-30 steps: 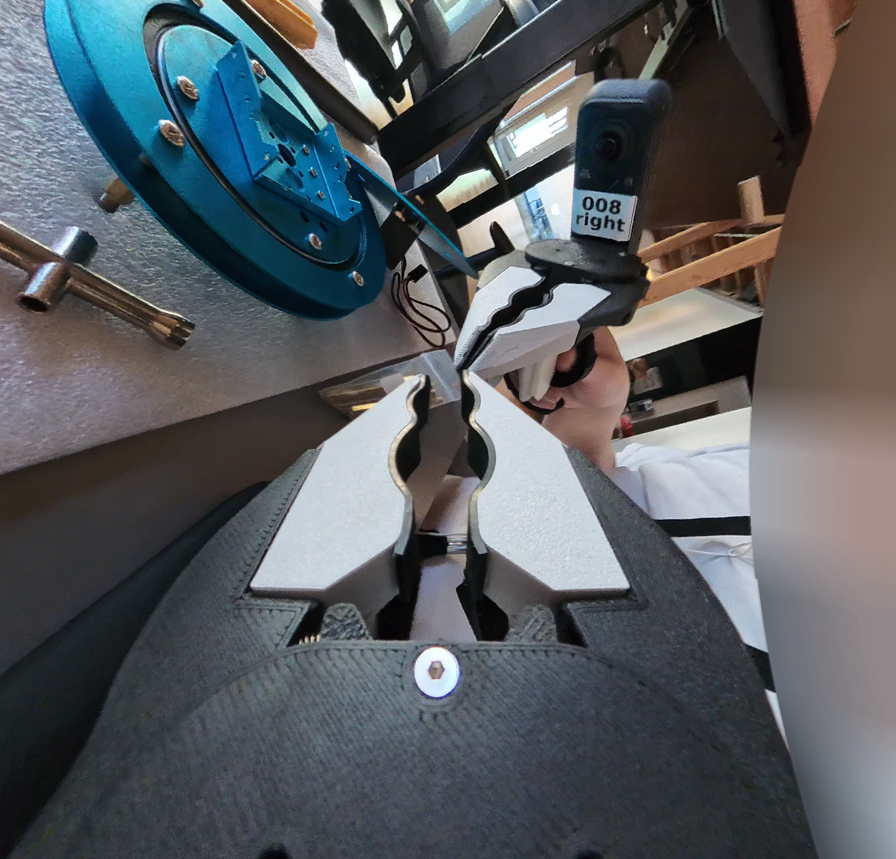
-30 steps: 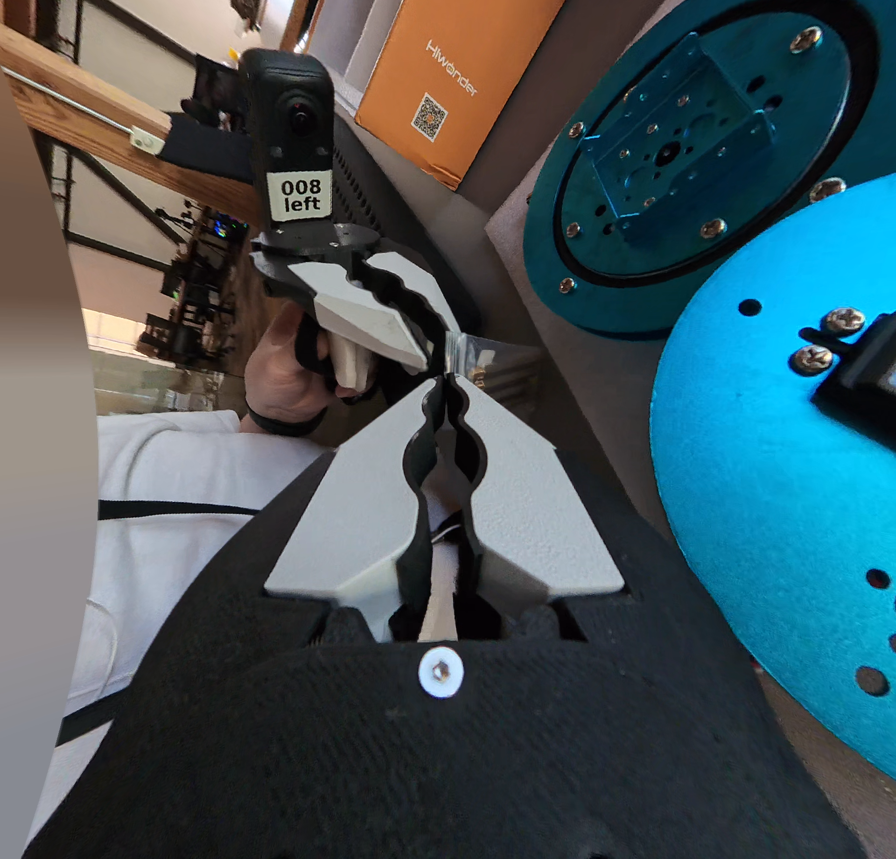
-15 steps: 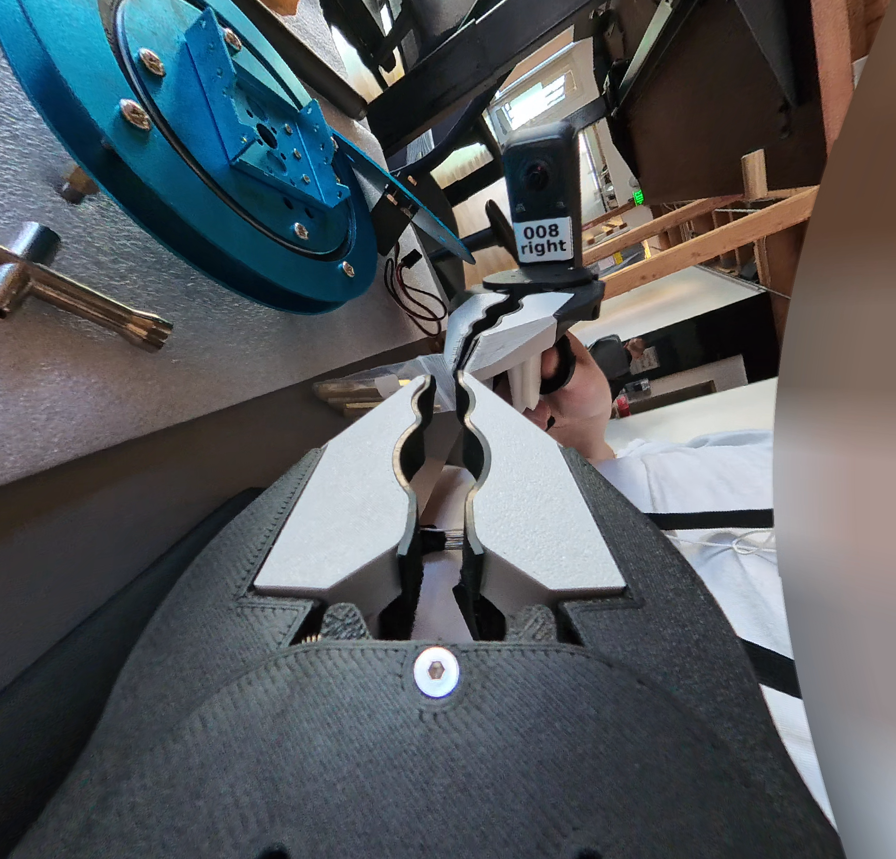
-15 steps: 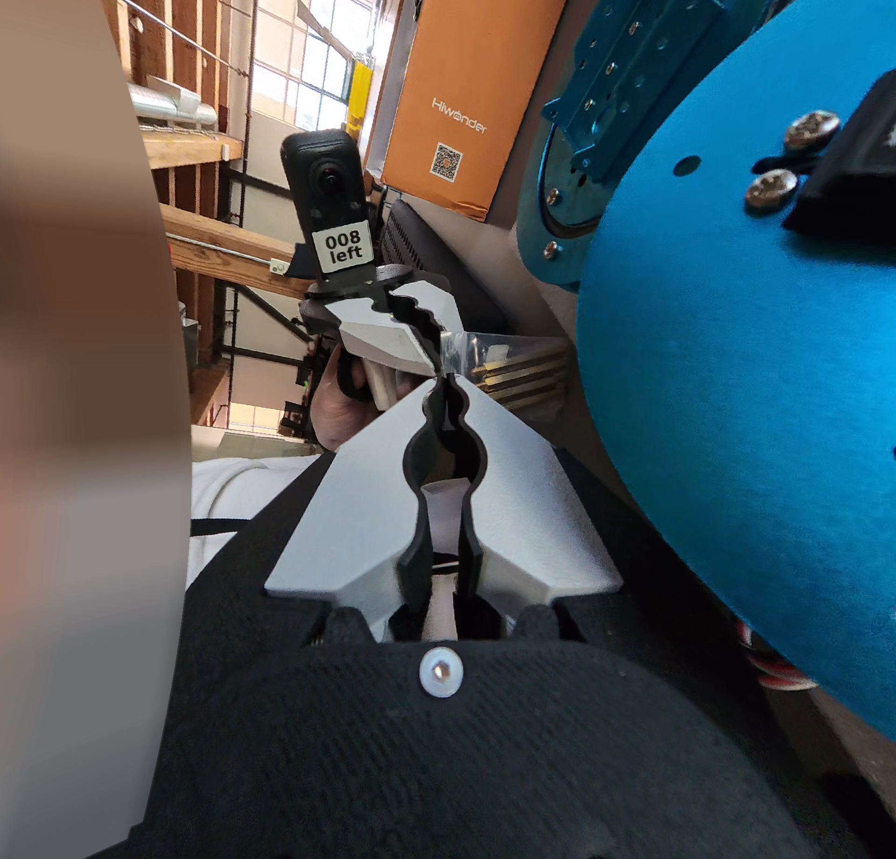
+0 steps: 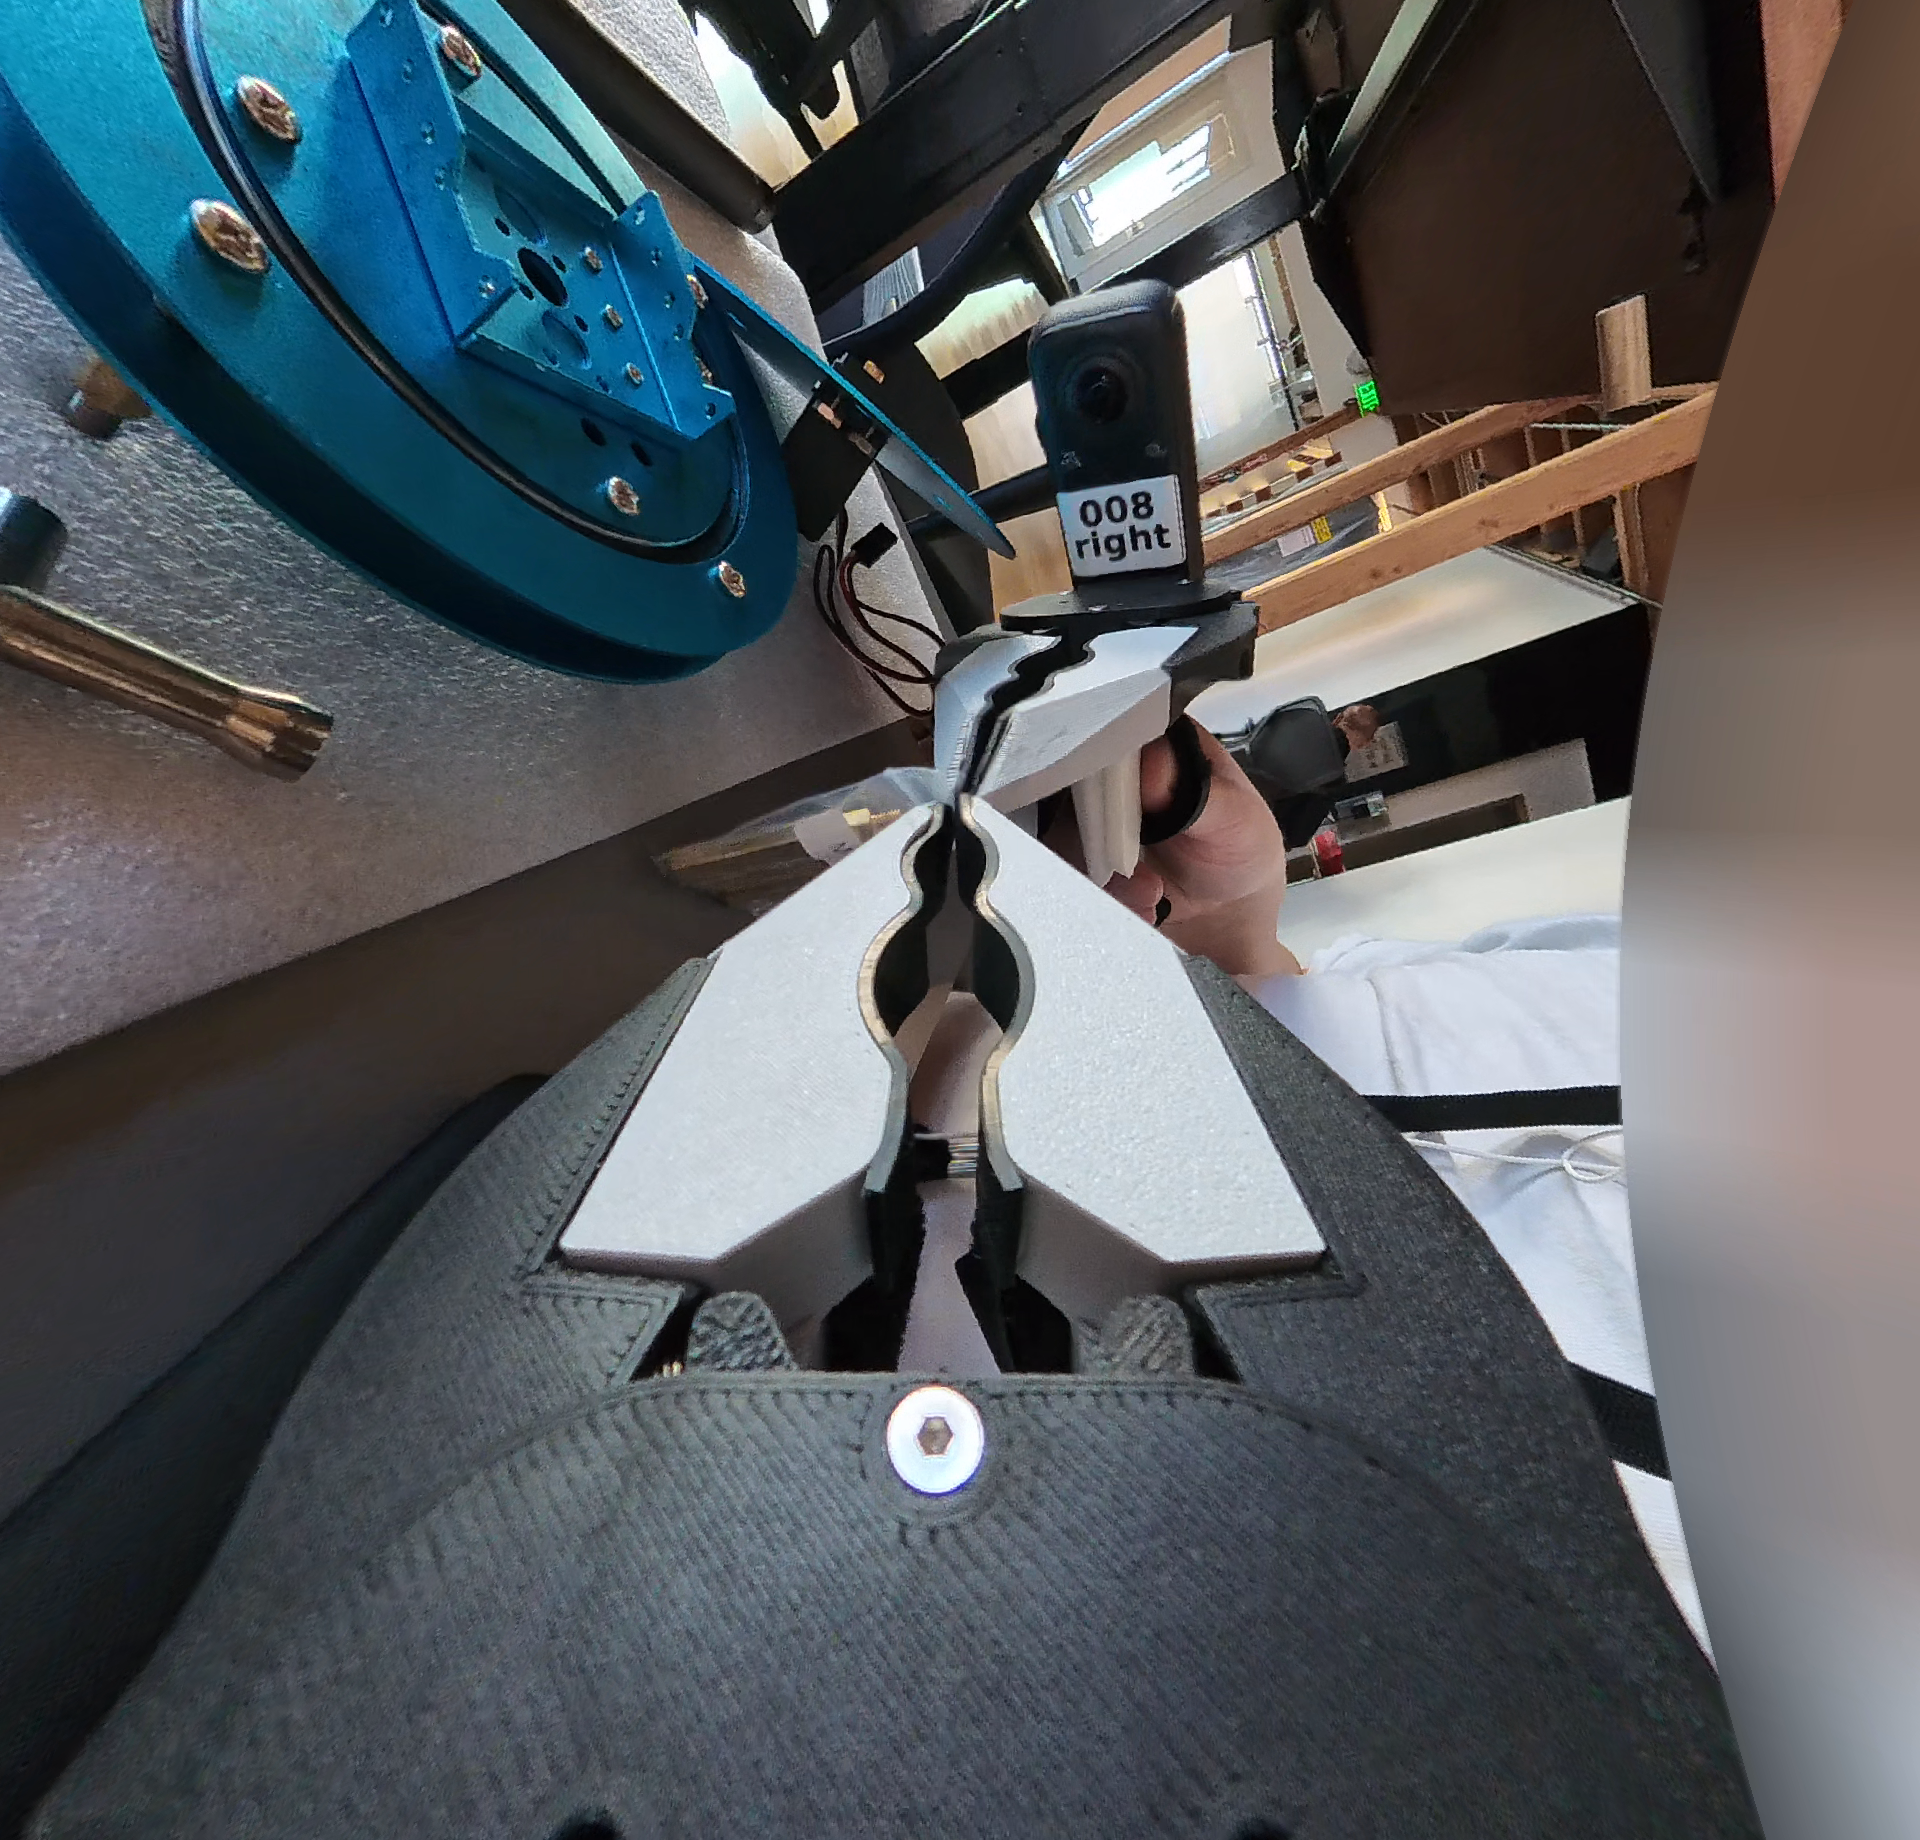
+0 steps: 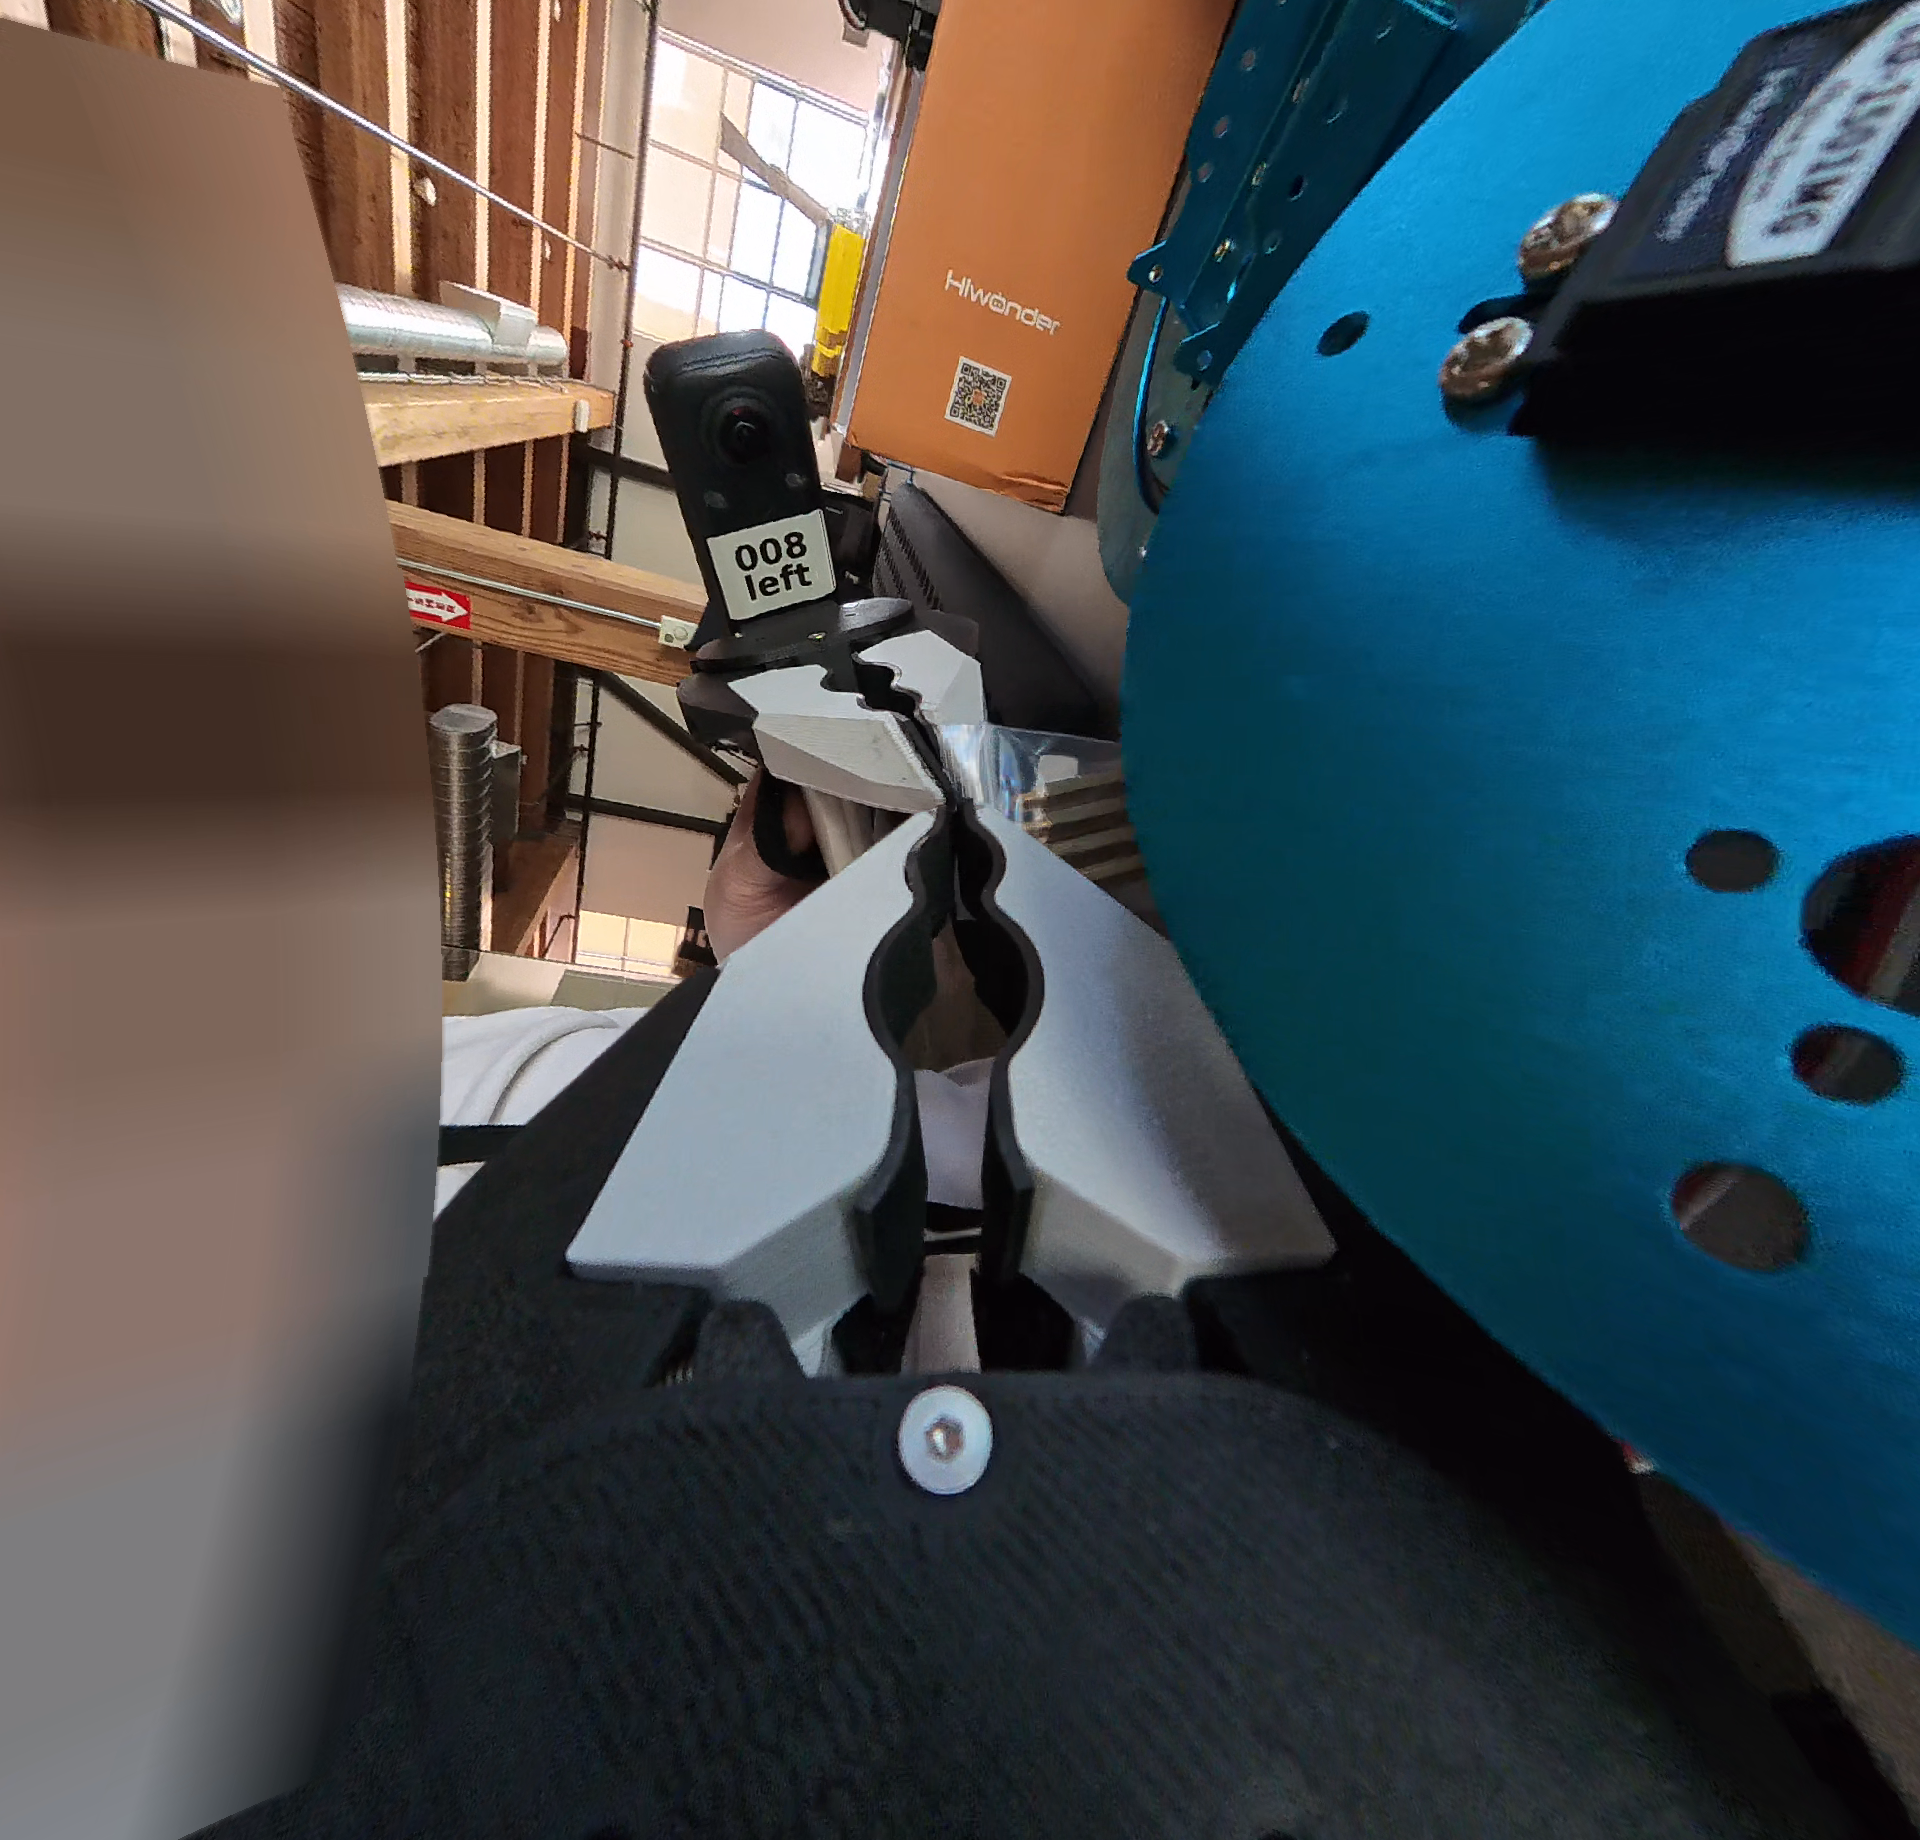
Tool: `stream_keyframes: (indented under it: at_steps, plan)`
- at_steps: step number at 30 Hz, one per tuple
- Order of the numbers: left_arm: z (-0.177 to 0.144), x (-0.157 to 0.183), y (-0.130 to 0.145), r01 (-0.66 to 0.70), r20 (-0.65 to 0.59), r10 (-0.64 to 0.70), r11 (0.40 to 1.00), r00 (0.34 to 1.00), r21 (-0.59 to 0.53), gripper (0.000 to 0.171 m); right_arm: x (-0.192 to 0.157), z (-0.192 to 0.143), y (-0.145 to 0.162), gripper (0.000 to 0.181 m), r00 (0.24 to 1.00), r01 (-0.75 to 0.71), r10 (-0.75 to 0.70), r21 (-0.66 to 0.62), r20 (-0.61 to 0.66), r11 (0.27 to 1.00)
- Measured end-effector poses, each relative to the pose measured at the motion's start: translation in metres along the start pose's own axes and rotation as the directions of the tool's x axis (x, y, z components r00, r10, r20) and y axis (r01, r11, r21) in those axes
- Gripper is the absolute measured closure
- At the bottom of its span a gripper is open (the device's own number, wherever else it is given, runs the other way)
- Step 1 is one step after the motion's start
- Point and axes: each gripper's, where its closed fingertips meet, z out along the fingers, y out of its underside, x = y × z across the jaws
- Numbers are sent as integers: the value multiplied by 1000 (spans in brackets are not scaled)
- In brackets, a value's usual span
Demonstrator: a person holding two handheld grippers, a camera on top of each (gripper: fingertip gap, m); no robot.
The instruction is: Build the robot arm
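Together, both clenched tools, left (image 5: 948,816) and right (image 6: 948,816), pinch a crinkly clear bag (image 6: 1023,764).

Matt blue metal disc (image 5: 343,336), shiny steel wrench (image 5: 156,678), rough foam mat (image 5: 416,803).

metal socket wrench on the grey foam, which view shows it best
The left wrist view. The metal socket wrench lies there on the grey foam mat, below the blue round base, though the frame's left edge crops it. The right wrist view does not show it at all.
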Motion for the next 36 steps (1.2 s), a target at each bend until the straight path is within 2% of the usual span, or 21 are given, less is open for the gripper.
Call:
stream_keyframes:
  at_steps: [11,20,24,29,32,36]
  plan:
    - [2,1,0,-37,12,37,999,999,-5,171,2,-2,-3,181,999,28,-28,25,-21,999]
    - [4,1,0,-38,14,39,999,999,-6,171,-10,-5,-3,181,960,269,-270,-32,-74,963]
    - [5,1,0,-37,15,37,999,999,-12,171,-1,-6,1,181,907,375,-387,-103,-165,921]
    - [6,1,2,-45,18,45,999,999,-20,171,-1,-6,-2,173,882,417,-430,-103,-194,903]
    - [6,1,1,-41,15,41,999,999,-19,171,5,-7,-2,174,852,448,-468,-134,-236,884]
    - [7,2,2,-43,14,43,999,999,-20,171,1,-5,1,176,850,455,-479,-151,-222,878]
